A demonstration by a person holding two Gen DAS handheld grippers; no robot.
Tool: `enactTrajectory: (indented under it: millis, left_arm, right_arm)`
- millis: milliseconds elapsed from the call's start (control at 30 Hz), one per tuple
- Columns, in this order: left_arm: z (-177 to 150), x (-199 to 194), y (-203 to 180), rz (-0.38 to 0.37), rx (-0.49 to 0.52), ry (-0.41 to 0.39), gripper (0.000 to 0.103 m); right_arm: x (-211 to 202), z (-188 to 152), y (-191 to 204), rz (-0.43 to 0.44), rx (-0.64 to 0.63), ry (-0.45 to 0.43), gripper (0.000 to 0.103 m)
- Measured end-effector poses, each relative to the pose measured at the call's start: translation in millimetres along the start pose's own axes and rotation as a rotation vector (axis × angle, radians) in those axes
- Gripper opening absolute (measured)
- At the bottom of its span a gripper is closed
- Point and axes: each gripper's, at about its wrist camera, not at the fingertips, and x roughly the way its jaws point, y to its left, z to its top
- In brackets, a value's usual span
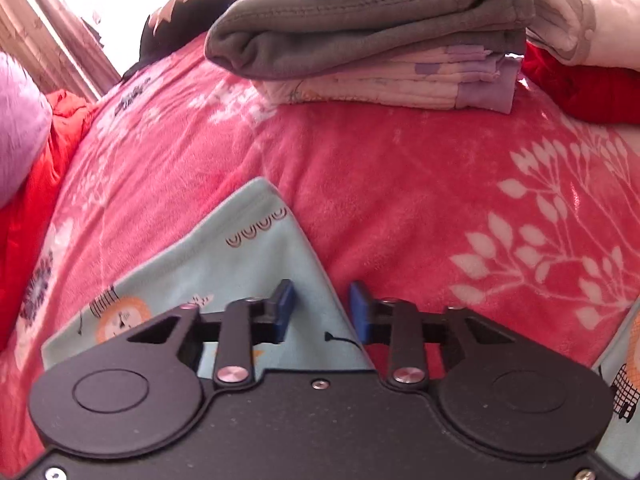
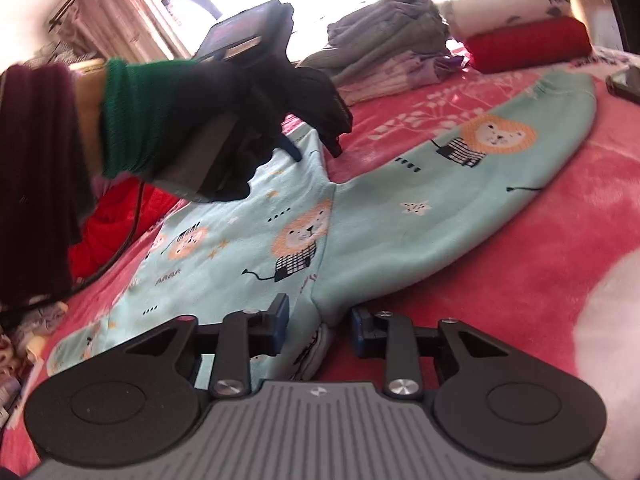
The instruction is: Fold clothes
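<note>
A light blue garment with lion prints (image 2: 248, 236) lies spread on the pink floral blanket (image 2: 560, 216), one sleeve (image 2: 472, 184) stretched toward the far right. My right gripper (image 2: 318, 326) is open, its jaws on either side of the garment's edge where the sleeve meets the body. My left gripper (image 1: 322, 310) is open over a pointed corner of the same garment (image 1: 248, 248), with the cloth edge between its blue pads. In the right wrist view the left gripper (image 2: 296, 148) is held in a black-gloved hand over the garment's far corner.
A stack of folded grey and lilac clothes (image 1: 372, 40) sits at the far side of the blanket, also in the right wrist view (image 2: 392, 48). A red pillow (image 2: 528, 44) and a white one (image 2: 508, 4) lie beside it. A dark phone (image 2: 624, 80) lies at far right. A red cloth (image 1: 36, 184) lies at the left.
</note>
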Motion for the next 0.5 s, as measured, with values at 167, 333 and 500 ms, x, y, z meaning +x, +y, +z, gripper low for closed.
enactTrajectory:
  millis: [167,333,500]
  left_arm:
    - [-10.2,-6.5,27.5,-0.063,-0.080,-0.029,0.009]
    - [-24.7,-17.7,65.1,-0.166,-0.243,-0.107,0.009]
    - [-44.8,-19.2,99.8,-0.185,-0.348,-0.130,0.009]
  right_arm:
    - [-4.1,-2.2,24.8,-0.017,-0.176,-0.023,0.030]
    - [-6.6,-6.6,45.5,-0.041,-0.338,-0.047,0.029]
    - [-10.9,-19.7,73.3,-0.050,-0.542,-0.068,0.029]
